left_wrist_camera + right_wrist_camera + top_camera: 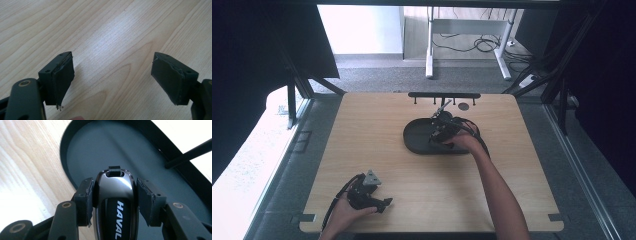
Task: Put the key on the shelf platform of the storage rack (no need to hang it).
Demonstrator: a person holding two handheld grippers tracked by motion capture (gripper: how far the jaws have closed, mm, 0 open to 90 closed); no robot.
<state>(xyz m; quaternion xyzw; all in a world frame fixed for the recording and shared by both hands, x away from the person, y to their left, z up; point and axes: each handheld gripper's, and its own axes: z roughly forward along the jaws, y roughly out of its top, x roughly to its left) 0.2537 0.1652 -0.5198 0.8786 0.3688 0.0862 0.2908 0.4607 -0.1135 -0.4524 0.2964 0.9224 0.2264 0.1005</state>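
1. Right gripper (115,202): its two jaws pinch a glossy black car key fob (115,195) from both sides. In the right gripper view the fob sits at centre frame, with white "HAVAL" lettering along its body and a small strap loop at its far end.

2. Location of the fob: held just above the dark oval tray (82,152), over the tray's floor. In the high view the right gripper (438,133) and tray (414,137) sit right of centre, toward the upper half of the frame. Whether the fob touches the tray floor cannot be told.

3. Left gripper (112,77): jaws spread wide, holding nothing, over bare wooden table (105,30). In the high view it lies at lower left (384,203).

4. Handling judgement: the fob is likely light, rigid and hard-shelled. The polished, rounded casing looks slippery, so a loose grip may let it slide or twist out.

5. Recommended hold: across the two long flat flanks, near mid-body, as at present. Avoid the strap loop and the tapered end.

6. Count: one key fob, one tray, two grippers, one table. A black rack with pegs (444,95) stands at the table's far edge, with one small dark disc (463,106) just below it.
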